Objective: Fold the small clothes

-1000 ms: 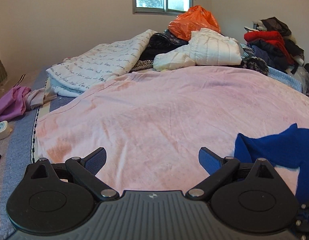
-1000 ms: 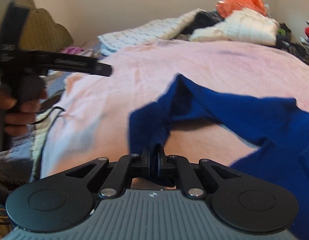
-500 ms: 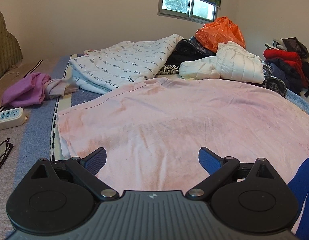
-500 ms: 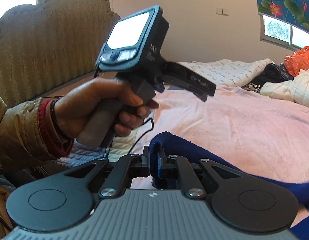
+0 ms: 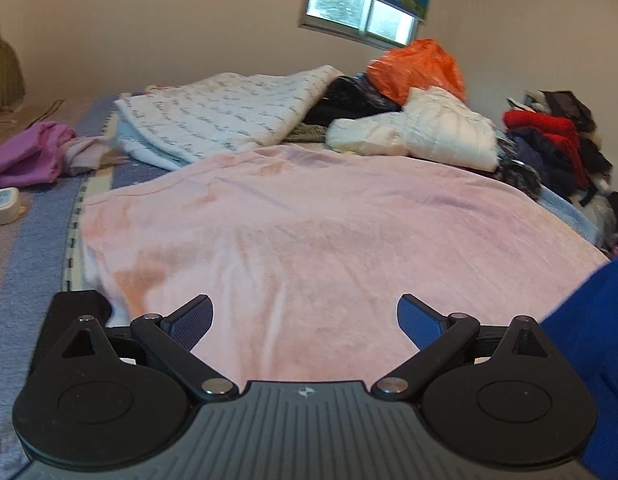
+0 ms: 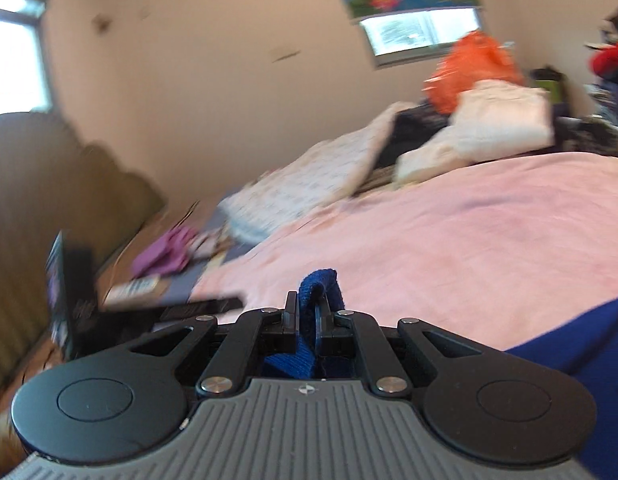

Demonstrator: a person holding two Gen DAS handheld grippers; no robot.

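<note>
A blue knit garment (image 6: 319,286) is pinched between the fingers of my right gripper (image 6: 308,308), which is shut on its edge; the rest of the blue cloth (image 6: 581,364) hangs to the lower right. The same garment (image 5: 593,336) shows at the right edge of the left wrist view. My left gripper (image 5: 304,318) is open and empty, low over the pink blanket (image 5: 309,232). It also shows dark and blurred at the left of the right wrist view (image 6: 81,312).
A white script-printed quilt (image 5: 229,120), a white padded jacket (image 5: 429,132) and an orange bag (image 5: 417,68) lie at the bed's far side. Red and dark clothes (image 5: 549,140) are piled at right. Purple cloth (image 5: 29,156) and a power strip (image 5: 1,206) lie left.
My right gripper has swung right and tilted while holding the blue garment; the left gripper went from centre to lower left of its view. The left wrist view shifted slightly; its jaws stay open.
</note>
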